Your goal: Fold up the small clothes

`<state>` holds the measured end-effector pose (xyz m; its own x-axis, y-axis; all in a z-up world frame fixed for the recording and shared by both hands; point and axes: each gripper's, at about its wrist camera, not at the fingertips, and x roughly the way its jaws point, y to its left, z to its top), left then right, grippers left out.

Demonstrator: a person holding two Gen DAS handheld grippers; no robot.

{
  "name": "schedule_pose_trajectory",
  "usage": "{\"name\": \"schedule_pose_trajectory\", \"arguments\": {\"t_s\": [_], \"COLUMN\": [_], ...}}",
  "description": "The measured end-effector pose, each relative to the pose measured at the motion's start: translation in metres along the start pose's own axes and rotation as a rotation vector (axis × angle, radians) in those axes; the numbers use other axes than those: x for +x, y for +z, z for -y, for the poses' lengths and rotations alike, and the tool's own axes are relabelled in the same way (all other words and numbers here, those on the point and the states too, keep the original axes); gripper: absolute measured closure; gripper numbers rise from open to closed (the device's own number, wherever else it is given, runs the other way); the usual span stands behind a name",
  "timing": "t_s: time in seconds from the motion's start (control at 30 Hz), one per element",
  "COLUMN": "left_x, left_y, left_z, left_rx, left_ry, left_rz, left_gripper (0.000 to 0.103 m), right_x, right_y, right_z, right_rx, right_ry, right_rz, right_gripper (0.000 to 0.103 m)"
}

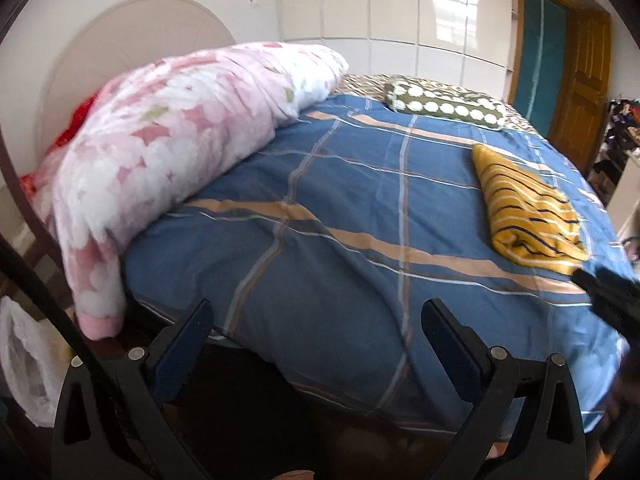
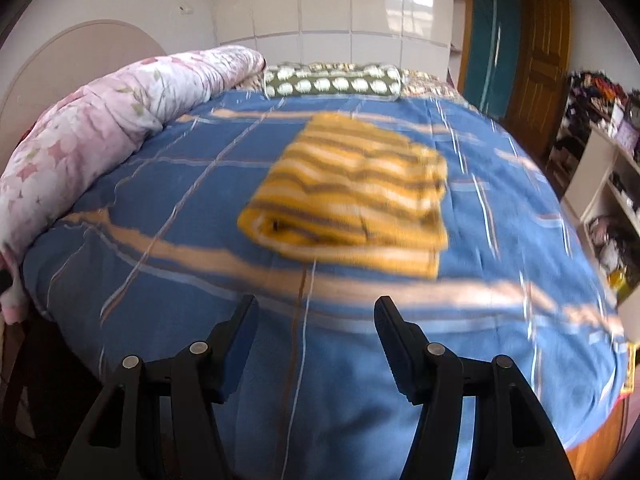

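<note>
On the bed (image 2: 168, 320), ahead of the right tool (image 2: 316, 320), sits the folded striped top (image 2: 348, 196): soft, light, floppy knit, so pinch its near folded edge. Both tools gape empty, left tool (image 1: 316, 320) too.

This is a bedroom in a home. A bed (image 1: 340, 240) fills the view, spread with a blue plaid cover, and a rounded pale headboard (image 1: 120, 40) stands against the white wall. A rolled pink floral blanket (image 1: 168, 140) lies along one side, and a green pillow with white dots (image 1: 444, 106) sits at the far edge. Behind it are glossy white wardrobe doors (image 2: 340, 0), a wooden door (image 2: 536, 60) and cluttered shelves (image 2: 600, 140).
</note>
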<state>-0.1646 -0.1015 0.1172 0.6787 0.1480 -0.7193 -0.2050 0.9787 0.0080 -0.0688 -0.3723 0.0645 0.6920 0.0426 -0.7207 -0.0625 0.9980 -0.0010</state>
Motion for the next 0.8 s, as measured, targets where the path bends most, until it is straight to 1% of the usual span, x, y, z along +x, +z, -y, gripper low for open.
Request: {"name": "schedule_pose_trajectory", "arguments": {"t_s": [0.07, 0.1, 0.17, 0.23, 0.3, 0.4, 0.5, 0.6, 0.7, 0.8], "left_x": [0.004, 0.007, 0.018, 0.033, 0.047, 0.059, 0.073, 0.086, 0.096, 0.104], "left_y": [-0.003, -0.004, -0.009, -0.015, -0.019, -0.023, -0.025, -0.028, -0.028, -0.029], "left_z": [0.002, 0.004, 0.009, 0.010, 0.009, 0.006, 0.001, -0.002, -0.003, -0.003], "left_rx": [-0.004, 0.001, 0.016, 0.020, 0.014, 0.009, -0.015, -0.025, -0.026, -0.027], "left_ry": [-0.048, -0.059, -0.070, -0.083, -0.088, -0.087, -0.110, -0.123, -0.134, -0.141], "left_rz": [-0.030, -0.041, -0.081, -0.132, -0.164, -0.182, -0.220, -0.254, -0.279, -0.299], "left_gripper": [0.000, 0.000, 0.000, 0.000, 0.000, 0.000, 0.000, 0.000, 0.000, 0.000], "right_x": [0.012, 0.020, 0.030, 0.043, 0.054, 0.069, 0.085, 0.107, 0.131, 0.152], "right_y": [0.013, 0.021, 0.031, 0.041, 0.051, 0.065, 0.080, 0.094, 0.103, 0.101], "right_z": [0.000, 0.001, 0.003, 0.005, 0.008, 0.009, 0.010, 0.016, 0.019, 0.021], "right_rx": [-0.006, -0.001, 0.012, 0.025, 0.032, 0.033, 0.023, 0.039, 0.043, 0.044], "right_ry": [-0.012, -0.010, -0.002, -0.017, -0.033, -0.057, -0.101, -0.135, -0.170, -0.203], "right_rz": [0.001, -0.002, -0.006, -0.016, -0.026, -0.029, -0.012, -0.022, -0.047, -0.070], "right_gripper": [0.038, 0.038, 0.038, 0.038, 0.038, 0.038, 0.035, 0.035, 0.035, 0.034]}}
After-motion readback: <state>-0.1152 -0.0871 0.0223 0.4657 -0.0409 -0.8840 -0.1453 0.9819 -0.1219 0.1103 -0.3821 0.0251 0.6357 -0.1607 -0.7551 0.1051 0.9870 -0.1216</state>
